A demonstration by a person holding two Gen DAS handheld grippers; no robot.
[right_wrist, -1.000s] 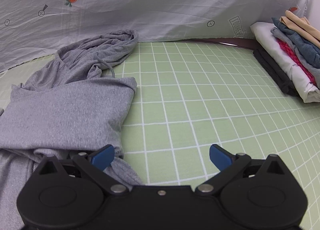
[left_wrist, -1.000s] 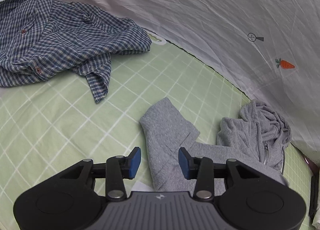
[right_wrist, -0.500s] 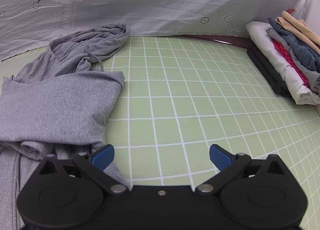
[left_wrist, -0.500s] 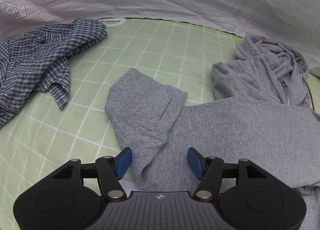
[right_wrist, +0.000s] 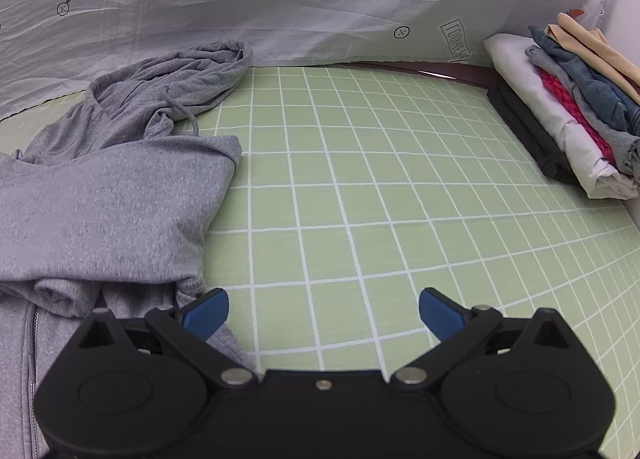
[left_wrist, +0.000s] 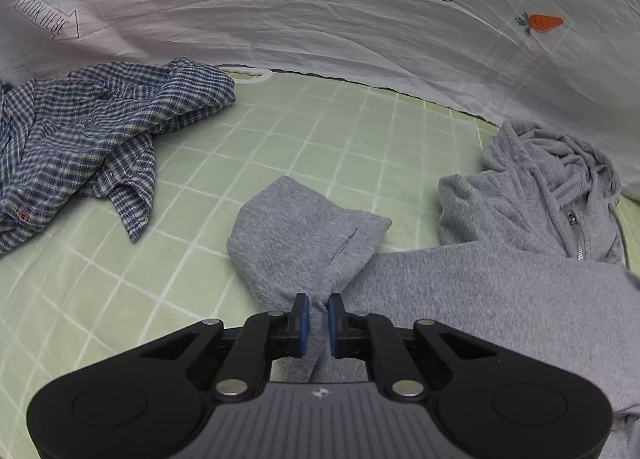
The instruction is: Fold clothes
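Note:
A grey zip hoodie (left_wrist: pixel 500 291) lies on the green checked sheet (left_wrist: pixel 280 147), its hood bunched at the far right. Its sleeve (left_wrist: pixel 304 235) is folded over to the left. My left gripper (left_wrist: pixel 318 319) is shut on the sleeve's fabric near its base. In the right wrist view the hoodie (right_wrist: pixel 108 199) fills the left side, with one sleeve folded across the body. My right gripper (right_wrist: pixel 323 313) is open and empty, its left finger over the hoodie's right edge and its right finger over bare sheet.
A blue plaid shirt (left_wrist: pixel 88 139) lies crumpled at the far left. A stack of folded clothes (right_wrist: pixel 568 111) sits at the far right. A white printed cloth backdrop (left_wrist: pixel 320 11) rises behind the sheet.
My left gripper has closed from open onto the hoodie sleeve. The right gripper has stayed open and drifted slightly along the hoodie's right edge.

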